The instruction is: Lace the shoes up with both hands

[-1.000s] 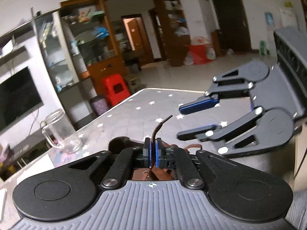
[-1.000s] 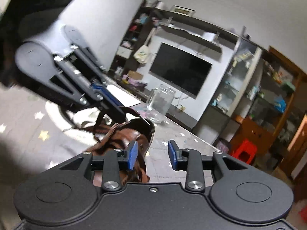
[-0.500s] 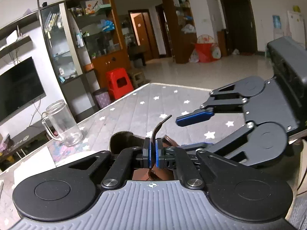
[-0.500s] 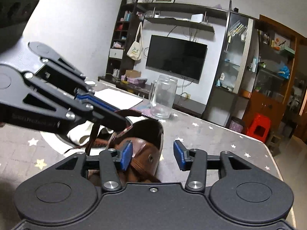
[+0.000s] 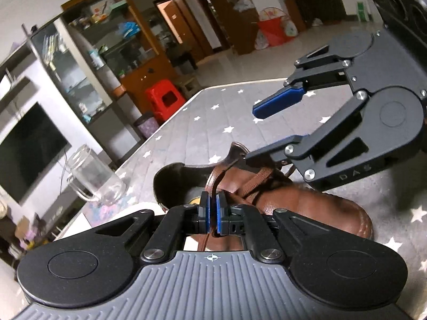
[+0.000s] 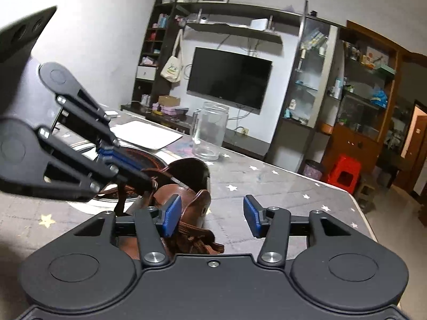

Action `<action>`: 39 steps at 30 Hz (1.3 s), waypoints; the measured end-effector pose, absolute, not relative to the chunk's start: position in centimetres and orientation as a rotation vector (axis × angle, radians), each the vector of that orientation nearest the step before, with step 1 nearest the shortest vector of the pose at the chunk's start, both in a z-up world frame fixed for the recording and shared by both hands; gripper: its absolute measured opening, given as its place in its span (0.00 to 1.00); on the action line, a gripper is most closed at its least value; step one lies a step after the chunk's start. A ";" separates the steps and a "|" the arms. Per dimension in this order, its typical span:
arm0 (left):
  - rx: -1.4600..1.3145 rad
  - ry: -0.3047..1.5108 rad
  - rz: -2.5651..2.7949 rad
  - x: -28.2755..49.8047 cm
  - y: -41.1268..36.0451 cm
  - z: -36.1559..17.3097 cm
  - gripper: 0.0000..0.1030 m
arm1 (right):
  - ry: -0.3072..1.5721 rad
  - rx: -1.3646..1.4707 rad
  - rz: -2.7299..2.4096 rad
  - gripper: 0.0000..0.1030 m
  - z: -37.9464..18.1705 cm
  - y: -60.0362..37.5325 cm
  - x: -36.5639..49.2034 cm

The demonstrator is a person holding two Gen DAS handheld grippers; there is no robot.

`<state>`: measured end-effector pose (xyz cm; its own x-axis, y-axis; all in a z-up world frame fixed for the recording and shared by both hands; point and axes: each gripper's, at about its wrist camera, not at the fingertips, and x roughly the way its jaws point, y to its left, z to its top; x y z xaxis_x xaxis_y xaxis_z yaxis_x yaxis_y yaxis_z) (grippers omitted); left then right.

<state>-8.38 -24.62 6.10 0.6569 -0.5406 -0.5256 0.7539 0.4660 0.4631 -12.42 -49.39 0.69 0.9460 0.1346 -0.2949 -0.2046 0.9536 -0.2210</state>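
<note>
A brown leather shoe [image 5: 307, 208] lies on the star-patterned table cloth [image 5: 202, 133], toe to the right in the left wrist view. My left gripper [image 5: 212, 213] is shut on a brown lace [image 5: 214, 186] just above the shoe's opening. My right gripper [image 5: 252, 134] reaches in from the right and is open, its lower finger resting by the tongue. In the right wrist view the right gripper [image 6: 212, 218] stands wide open over the shoe [image 6: 189, 208]. There the left gripper [image 6: 149, 184] comes in from the left, with the lace tip [image 6: 177, 180] poking past its fingers.
A clear glass mug [image 6: 210, 130] stands behind the shoe near the table's far edge. A white sheet [image 6: 144, 134] and a round dark patterned plate [image 6: 144, 157] lie to the left. A red stool [image 6: 344, 170] stands on the floor beyond the table.
My left gripper has tipped down toward the shoe, still holding the lace. The right gripper has opened wider and come closer over the shoe's tongue.
</note>
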 end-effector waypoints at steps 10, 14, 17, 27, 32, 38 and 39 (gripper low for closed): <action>0.773 0.329 -0.854 -7.0 -25.4 5.2 0.05 | 0.288 -0.209 0.148 0.53 0.5 -50.2 -11.8; 0.779 0.347 -0.867 -6.4 -25.8 5.3 0.05 | 0.300 -0.182 0.143 0.54 0.3 -50.8 -11.7; 0.781 0.369 -0.873 -6.0 -26.0 5.6 0.05 | 0.300 -0.181 0.143 0.55 0.3 -50.7 -11.7; 0.812 0.418 -0.873 -5.5 -26.9 5.9 0.05 | 0.299 -0.181 0.148 0.55 0.4 -50.4 -11.7; 0.819 0.428 -0.862 -5.6 -27.1 5.8 0.05 | 0.298 -0.176 0.152 0.55 0.3 -50.5 -11.6; 0.831 0.422 -0.866 -5.7 -27.4 5.9 0.05 | 0.295 -0.175 0.156 0.55 0.1 -50.6 -11.8; 0.832 0.419 -0.871 -5.8 -27.4 6.0 0.05 | 0.294 -0.175 0.157 0.56 0.1 -50.7 -11.9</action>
<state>-5.76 -27.43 5.96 0.5930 -0.5013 -0.6301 0.8052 0.3679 0.4651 -11.87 -50.67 0.06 0.9450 0.1279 -0.3009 -0.1788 0.9727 -0.1479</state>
